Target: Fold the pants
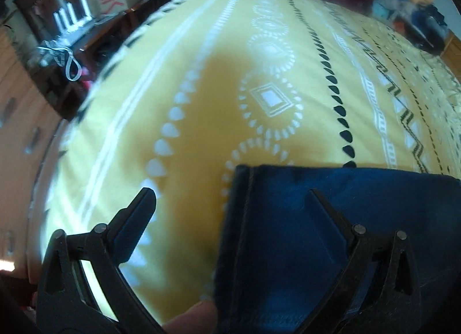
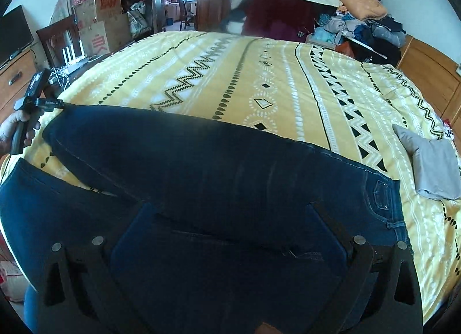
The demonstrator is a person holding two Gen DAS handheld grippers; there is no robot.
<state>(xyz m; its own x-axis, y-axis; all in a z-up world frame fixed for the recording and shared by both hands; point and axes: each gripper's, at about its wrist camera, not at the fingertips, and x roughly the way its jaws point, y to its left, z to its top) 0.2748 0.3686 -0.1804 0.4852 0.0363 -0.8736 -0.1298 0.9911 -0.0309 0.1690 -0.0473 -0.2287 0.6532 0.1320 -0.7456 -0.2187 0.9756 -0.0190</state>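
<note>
Dark blue jeans (image 2: 219, 167) lie across the yellow patterned bedspread (image 2: 230, 80), legs to the left, waistband and pocket at the right. In the left wrist view one leg's hem end (image 1: 331, 218) lies flat. My left gripper (image 1: 230, 198) is open just over that hem's left corner, its right finger above the denim, its left finger above the bedspread (image 1: 201, 89). It also shows in the right wrist view (image 2: 40, 103) at the far leg's end. My right gripper (image 2: 227, 210) is open and wide, low over the jeans' middle near the crotch.
A folded grey garment (image 2: 432, 167) lies on the bed at the right. A pile of clothes (image 2: 340, 11) fills the far head end. A dark side table (image 2: 66, 43), boxes (image 2: 98, 17) and a wooden dresser (image 2: 14, 80) stand left of the bed.
</note>
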